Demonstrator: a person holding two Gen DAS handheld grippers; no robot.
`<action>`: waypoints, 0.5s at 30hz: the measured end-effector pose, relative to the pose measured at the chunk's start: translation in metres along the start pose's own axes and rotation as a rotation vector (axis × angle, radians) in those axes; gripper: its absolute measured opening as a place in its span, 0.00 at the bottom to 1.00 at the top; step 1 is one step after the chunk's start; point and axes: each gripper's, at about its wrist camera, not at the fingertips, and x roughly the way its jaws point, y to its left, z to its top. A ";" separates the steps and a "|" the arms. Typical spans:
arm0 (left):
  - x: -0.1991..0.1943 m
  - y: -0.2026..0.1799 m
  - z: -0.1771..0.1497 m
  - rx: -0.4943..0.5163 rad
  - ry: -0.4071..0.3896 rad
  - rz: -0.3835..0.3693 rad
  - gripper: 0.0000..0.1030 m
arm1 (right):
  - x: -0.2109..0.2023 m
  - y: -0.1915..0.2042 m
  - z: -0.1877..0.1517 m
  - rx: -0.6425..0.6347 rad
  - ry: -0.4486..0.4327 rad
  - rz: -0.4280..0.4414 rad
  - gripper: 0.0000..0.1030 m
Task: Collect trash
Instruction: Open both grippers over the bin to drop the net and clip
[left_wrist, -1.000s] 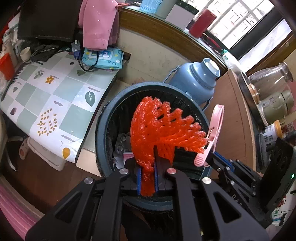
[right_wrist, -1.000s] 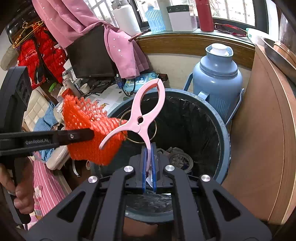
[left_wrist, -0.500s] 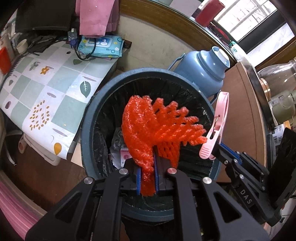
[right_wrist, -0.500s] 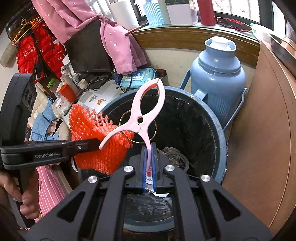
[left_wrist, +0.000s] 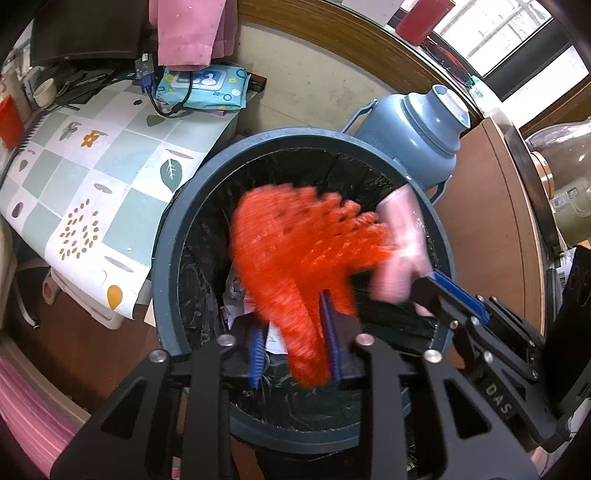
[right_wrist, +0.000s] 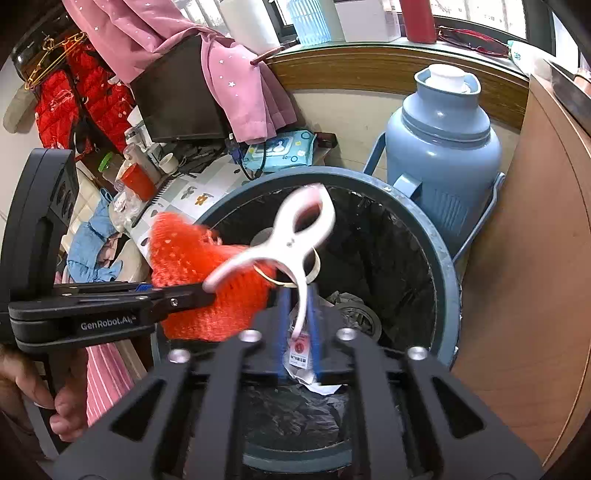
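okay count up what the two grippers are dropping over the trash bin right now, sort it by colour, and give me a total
Orange: 1, the foam net between the left gripper's opening jaws.
Pink: 1, the plastic clip between the right gripper's opening jaws.
Total: 2, both above the bin.

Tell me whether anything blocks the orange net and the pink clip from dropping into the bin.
Nothing visible does. Both hand-held grippers' jaws are opening right above the bin; the orange net and pink clip, still between them, hang over its open mouth, with only earlier trash below.
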 end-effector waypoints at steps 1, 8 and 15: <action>0.000 -0.001 0.000 0.002 -0.001 0.000 0.36 | 0.000 0.000 0.001 0.002 -0.003 0.003 0.32; -0.005 -0.003 0.001 0.014 -0.021 -0.003 0.56 | 0.000 0.005 0.002 -0.005 -0.015 0.000 0.47; -0.011 0.007 0.000 -0.020 -0.030 -0.001 0.67 | -0.006 0.007 0.002 0.009 -0.048 -0.022 0.71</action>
